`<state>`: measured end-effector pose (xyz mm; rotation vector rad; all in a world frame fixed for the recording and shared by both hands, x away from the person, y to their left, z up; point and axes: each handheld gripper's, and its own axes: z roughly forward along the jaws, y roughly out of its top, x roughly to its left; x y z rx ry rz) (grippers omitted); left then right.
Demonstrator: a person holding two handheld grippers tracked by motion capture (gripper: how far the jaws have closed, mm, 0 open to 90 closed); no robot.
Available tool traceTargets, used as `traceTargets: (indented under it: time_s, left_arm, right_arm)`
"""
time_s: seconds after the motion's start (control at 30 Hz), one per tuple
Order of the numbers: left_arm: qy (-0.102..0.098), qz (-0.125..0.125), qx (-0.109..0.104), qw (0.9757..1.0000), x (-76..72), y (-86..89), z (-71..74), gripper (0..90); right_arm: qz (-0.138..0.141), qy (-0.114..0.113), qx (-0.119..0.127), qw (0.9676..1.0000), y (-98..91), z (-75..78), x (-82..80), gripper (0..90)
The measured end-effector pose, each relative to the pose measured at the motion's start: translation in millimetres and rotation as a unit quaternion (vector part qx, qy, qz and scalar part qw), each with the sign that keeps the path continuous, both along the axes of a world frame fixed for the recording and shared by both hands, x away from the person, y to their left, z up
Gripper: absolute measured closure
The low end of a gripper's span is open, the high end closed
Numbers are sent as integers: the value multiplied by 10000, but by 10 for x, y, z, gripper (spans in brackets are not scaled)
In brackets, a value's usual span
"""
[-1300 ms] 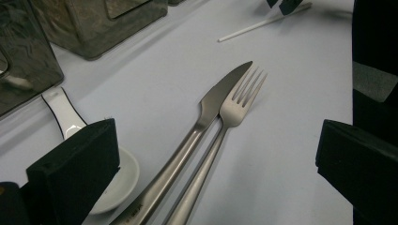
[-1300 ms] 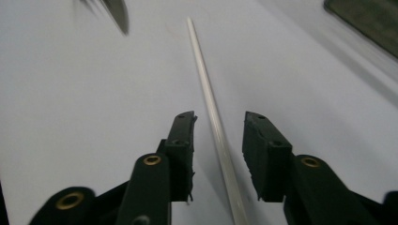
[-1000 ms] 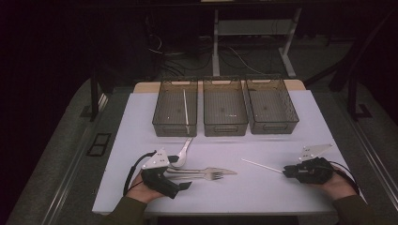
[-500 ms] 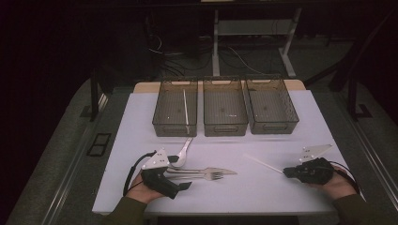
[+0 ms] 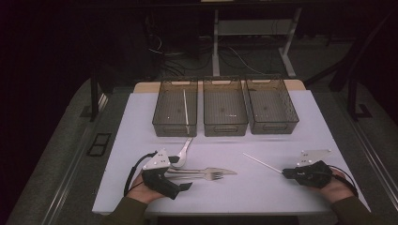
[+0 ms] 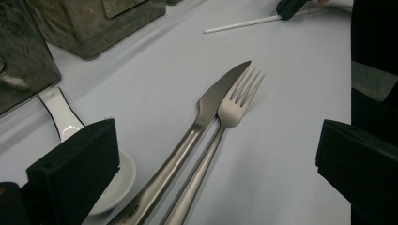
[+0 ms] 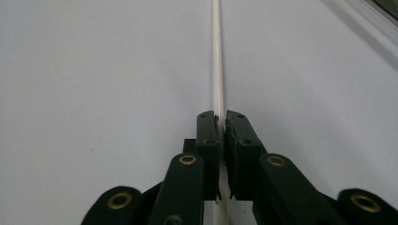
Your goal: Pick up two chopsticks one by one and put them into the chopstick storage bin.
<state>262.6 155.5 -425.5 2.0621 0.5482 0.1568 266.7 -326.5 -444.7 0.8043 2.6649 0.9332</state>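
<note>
The right tool [image 7: 220, 123] has just been closing its jaws and now clamps the white stick [image 7: 217, 56] between its pads. In the high view the stick [image 5: 262, 163] lies on the counter [image 5: 263, 197] at lower right of centre, running up and left from the right tool [image 5: 284, 172].

Handling, as a judgement: the stick is thin, light and rigid, with a smooth, likely slippery surface. Being held at one end, it may pivot or roll between the pads when lifted. A hold nearer mid-length would balance it better.

The left tool [image 6: 216, 154] stands wide open and holds nothing; knife [image 6: 206, 112], fork [image 6: 237, 101] and spoon [image 6: 65, 122] lie between its jaws.
</note>
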Motion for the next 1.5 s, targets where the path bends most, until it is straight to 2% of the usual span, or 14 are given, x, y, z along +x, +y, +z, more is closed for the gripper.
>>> traceTargets:
  time_s: [0.17, 0.3, 0.43, 0.57, 0.73, 0.87, 1.0, 1.27, 1.5]
  left_arm:
    - [-12, 23, -13, 10000, -3, 6, 5, 0]
    - [-17, 26, -27, 10000, 3, 14, 2, 0]
    - [-20, 33, -29, 10000, 4, 17, 5, 0]
    - [-28, 65, -23, 10000, 8, 19, 6, 0]
    - [-51, 84, -59, 9999, 9, 29, 13, 0]
    - [-30, 104, -104, 9999, 6, 29, 17, 0]
    - [-56, 132, -172, 9997, 6, 38, 24, 0]
    - [-80, 166, -200, 9996, 5, 34, 22, 0]
    - [-59, 178, -214, 9996, 19, 44, 19, 0]
  right_arm:
    - [-102, 128, 160, 9997, -26, 12, 19, 848]
    - [-175, 137, 590, 9980, -74, 108, 32, 847]
    - [-278, 99, 978, 9948, -120, 206, 41, 847]
    - [-306, 50, 1172, 9926, -52, 337, 94, 847]
    - [-430, 15, 1217, 9916, 168, 508, 233, 846]
    - [-622, 44, 1425, 9878, 363, 652, 372, 846]
    - [-708, 6, 1492, 9863, 560, 772, 522, 846]
    - [-765, -54, 1295, 9886, 1111, 1001, 867, 846]
    - [-828, 26, 1162, 9898, 1667, 1083, 1222, 846]
